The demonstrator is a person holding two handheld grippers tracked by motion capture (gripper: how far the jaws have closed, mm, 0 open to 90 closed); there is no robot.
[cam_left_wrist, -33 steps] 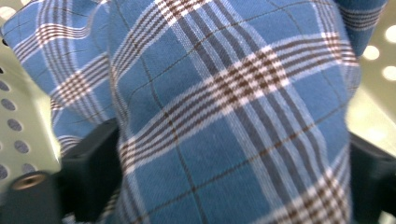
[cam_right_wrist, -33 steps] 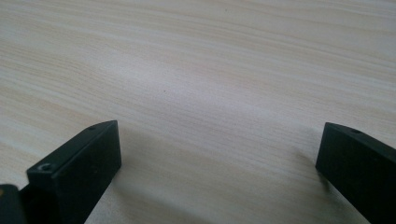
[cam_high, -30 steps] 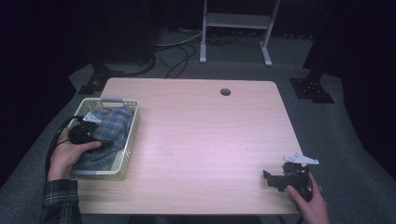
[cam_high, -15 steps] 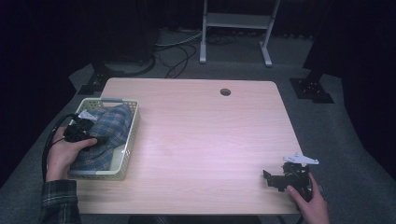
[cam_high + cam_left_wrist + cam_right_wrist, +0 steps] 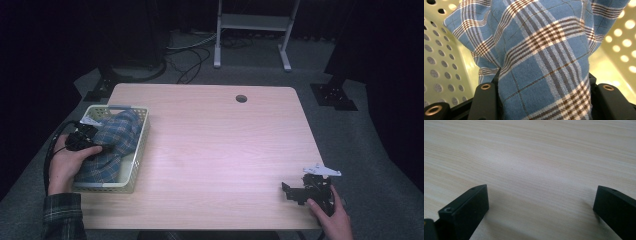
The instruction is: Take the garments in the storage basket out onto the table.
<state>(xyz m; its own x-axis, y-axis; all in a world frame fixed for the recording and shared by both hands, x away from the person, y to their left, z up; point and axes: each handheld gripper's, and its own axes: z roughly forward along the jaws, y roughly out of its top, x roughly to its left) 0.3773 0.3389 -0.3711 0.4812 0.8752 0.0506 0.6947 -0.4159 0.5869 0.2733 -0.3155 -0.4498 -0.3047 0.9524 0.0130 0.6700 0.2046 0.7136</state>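
High view showed a pale wooden table (image 5: pixel 210 150) with a round hole (image 5: pixel 241 98) near its far edge. At the table's left side sat a perforated cream basket (image 5: pixel 139 150), and in it lay a blue plaid cloth (image 5: pixel 117 137), bunched up against the basket's far end. The left gripper (image 5: pixel 102 148) reached into the basket from the left — its jaws were clamped on a fold of the cloth, which rose between them in the left gripper view. At the table's near right corner the right gripper (image 5: pixel 290 191) rested low over bare wood, jaws spread wide and holding nothing.
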